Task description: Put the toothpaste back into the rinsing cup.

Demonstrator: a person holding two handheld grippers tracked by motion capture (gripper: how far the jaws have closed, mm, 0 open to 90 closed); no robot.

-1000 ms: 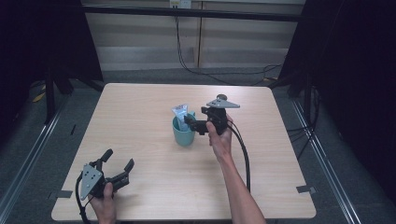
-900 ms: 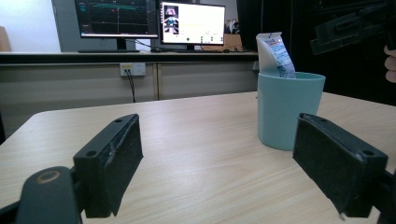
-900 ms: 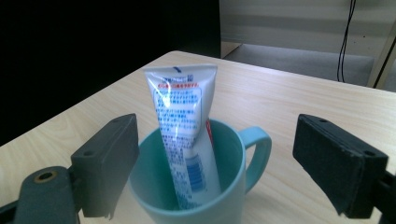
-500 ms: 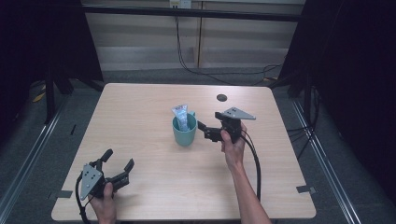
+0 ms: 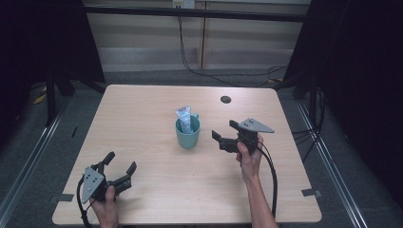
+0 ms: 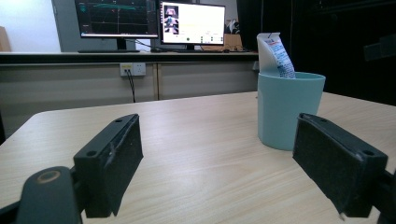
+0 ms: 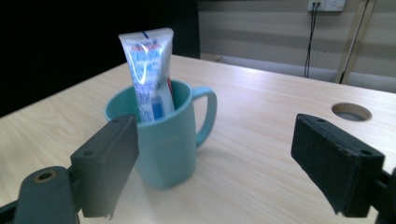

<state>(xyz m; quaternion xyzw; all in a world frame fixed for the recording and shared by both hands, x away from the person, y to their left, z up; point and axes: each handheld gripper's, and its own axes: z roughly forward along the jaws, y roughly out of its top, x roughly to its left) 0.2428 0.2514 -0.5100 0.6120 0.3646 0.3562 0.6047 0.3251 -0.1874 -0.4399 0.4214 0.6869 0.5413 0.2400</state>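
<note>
A teal mug [image 5: 188,133] is standing upright on the light wooden table [image 5: 157,99], a little nearer the far edge than the near one and roughly midway between the left and right edges. A toothpaste tube [image 5: 185,118] is sitting inside the mug, its flat crimped end sticking up above the rim and leaning slightly; in the right gripper view the tube [image 7: 148,70] is showing white with blue and red print, and the mug's handle [image 7: 206,114] is pointing toward the far side of the table. The right gripper [image 5: 221,134] is being held by the person's right hand [image 5: 249,156] just to the right of the mug, its jaws spread wide and pointing at the mug without touching it; nothing is sitting between them. In its own view the mug [image 7: 160,135] is appearing partly behind the left jaw, with a round cable hole [image 7: 351,112] in the table further off. The left gripper [image 5: 120,166] is resting low near the table's near left corner, gripped by the left hand [image 5: 105,206], well apart from the mug; its jaws are also standing wide open and empty. In the left gripper view the mug [image 6: 288,108] is standing beyond the right jaw, and two lit monitors [image 6: 150,21] are glowing on a desk past the far edge.
</note>
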